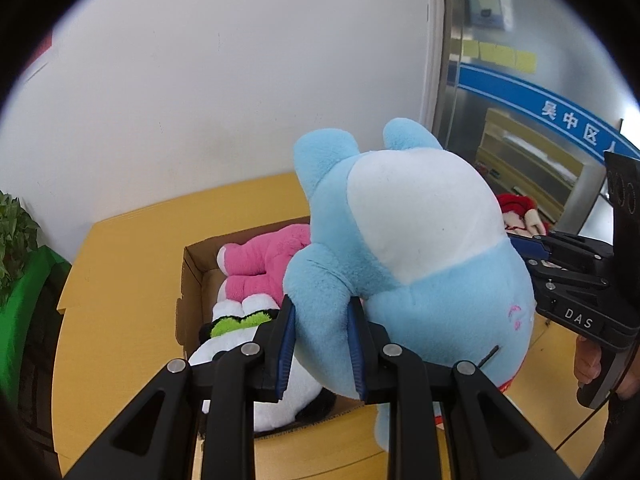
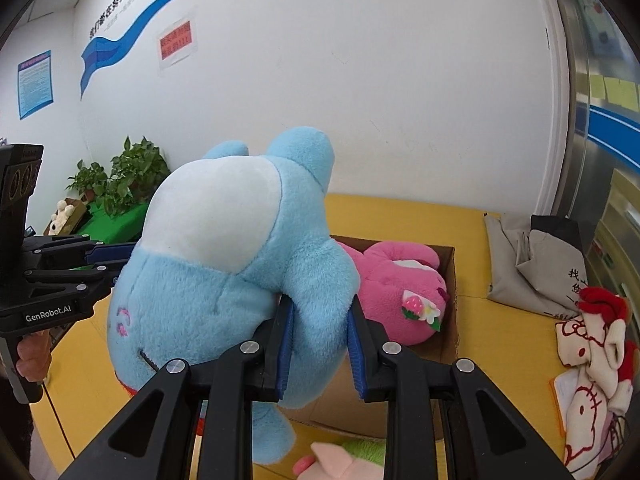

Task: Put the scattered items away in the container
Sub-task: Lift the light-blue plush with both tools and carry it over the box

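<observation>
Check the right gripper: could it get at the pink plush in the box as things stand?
Probably not yet. The right gripper is shut on a limb of the big blue plush, shared with the left gripper; the pink plush lies just beyond in the cardboard box.

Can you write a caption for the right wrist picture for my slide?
Both grippers, right gripper and left gripper, hold a big blue plush toy above a cardboard box.
</observation>
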Demonstrator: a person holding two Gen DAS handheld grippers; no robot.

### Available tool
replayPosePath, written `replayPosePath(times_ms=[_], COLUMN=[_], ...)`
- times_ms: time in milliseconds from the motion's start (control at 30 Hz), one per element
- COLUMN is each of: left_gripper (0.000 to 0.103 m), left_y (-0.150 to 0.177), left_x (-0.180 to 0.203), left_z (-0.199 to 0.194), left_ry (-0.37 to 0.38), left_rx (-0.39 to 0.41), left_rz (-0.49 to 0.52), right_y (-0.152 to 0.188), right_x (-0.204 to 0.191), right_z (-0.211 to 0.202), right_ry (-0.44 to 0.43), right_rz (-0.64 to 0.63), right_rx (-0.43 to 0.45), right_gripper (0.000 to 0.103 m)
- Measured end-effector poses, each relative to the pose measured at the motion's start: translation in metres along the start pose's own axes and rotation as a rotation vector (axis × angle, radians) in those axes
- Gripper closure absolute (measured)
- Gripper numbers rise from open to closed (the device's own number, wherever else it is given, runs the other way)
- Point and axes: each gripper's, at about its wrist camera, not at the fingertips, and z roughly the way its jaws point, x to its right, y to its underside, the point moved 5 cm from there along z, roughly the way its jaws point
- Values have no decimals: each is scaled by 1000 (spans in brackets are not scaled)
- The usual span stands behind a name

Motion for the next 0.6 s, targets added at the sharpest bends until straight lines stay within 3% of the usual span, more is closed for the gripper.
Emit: replayPosePath(times_ms=[233,600], left_gripper=[80,80], left_y=[7,36], left_x=[-3,-6], left_z=[57,122], left_ry=[6,-43], left_rx=[-75,-172], left_rz=[-34,-40], right_y=[14,53], right_x=[32,54], right_z=[49,110], right_ry=[-16,-20], right_rz=[75,118], right_rx=[-32,-100], right_gripper=[76,76])
